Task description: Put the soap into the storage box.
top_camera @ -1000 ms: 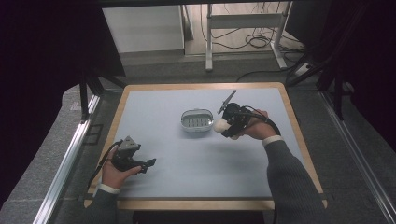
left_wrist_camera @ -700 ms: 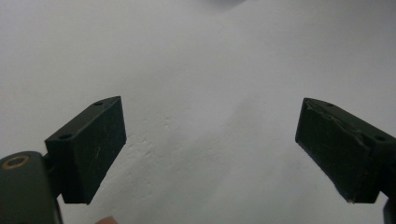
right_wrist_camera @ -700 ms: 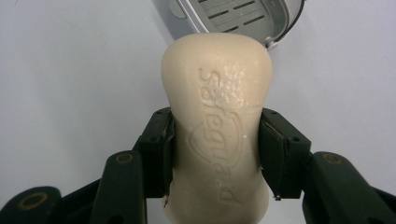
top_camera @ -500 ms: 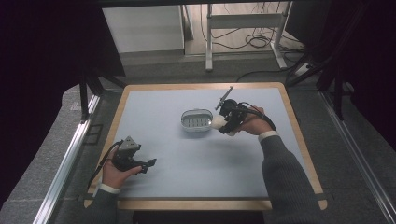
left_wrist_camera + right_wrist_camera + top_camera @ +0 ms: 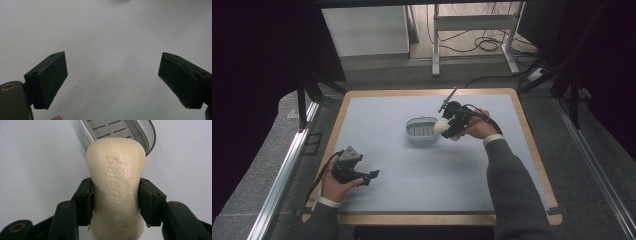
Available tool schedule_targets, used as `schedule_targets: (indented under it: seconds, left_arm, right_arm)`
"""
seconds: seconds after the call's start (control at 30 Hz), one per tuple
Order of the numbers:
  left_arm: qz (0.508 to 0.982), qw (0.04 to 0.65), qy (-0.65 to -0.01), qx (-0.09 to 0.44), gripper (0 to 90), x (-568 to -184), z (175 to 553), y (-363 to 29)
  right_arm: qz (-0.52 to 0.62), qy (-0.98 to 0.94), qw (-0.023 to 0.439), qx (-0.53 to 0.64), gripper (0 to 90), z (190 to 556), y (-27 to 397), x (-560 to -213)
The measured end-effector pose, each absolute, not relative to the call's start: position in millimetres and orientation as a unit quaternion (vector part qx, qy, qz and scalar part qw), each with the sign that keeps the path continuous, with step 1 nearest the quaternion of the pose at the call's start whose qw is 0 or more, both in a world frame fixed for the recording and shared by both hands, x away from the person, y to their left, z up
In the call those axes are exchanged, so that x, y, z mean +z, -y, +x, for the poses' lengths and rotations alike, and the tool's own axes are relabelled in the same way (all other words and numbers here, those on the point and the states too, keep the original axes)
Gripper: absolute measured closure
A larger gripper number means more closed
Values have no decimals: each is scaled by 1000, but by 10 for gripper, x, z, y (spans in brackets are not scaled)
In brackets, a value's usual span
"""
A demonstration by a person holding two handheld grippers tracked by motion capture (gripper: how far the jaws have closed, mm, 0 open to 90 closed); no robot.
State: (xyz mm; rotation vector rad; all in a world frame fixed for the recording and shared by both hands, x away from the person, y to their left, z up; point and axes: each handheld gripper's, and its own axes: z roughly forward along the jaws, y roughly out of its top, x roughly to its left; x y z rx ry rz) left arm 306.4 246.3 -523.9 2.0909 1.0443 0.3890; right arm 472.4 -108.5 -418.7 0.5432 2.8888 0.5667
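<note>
Right gripper (image 5: 116, 202) clamps soap bar (image 5: 116, 185) (hiding soap dish (image 5: 120, 131) partly); left gripper (image 5: 112, 80) jaws apart, empty.

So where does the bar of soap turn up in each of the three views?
High view: the bar of soap sits right of centre, clamped in the right gripper at the soap dish's right rim.
Left gripper view: not in it; the open left gripper faces bare table.
Right gripper view: centre, between the jaws.
Shared landmark: the soap dish.
</note>
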Motion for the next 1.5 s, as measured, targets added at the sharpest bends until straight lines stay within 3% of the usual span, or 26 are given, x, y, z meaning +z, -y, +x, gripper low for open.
schedule_targets:
  seconds: [1.5]
  left_arm:
    - [819, 378, -403, 153, 91, -5234, 3062, -2471]
  right_arm:
    - [147, -971, 76, 175, 496, 5048, 546, -4255]
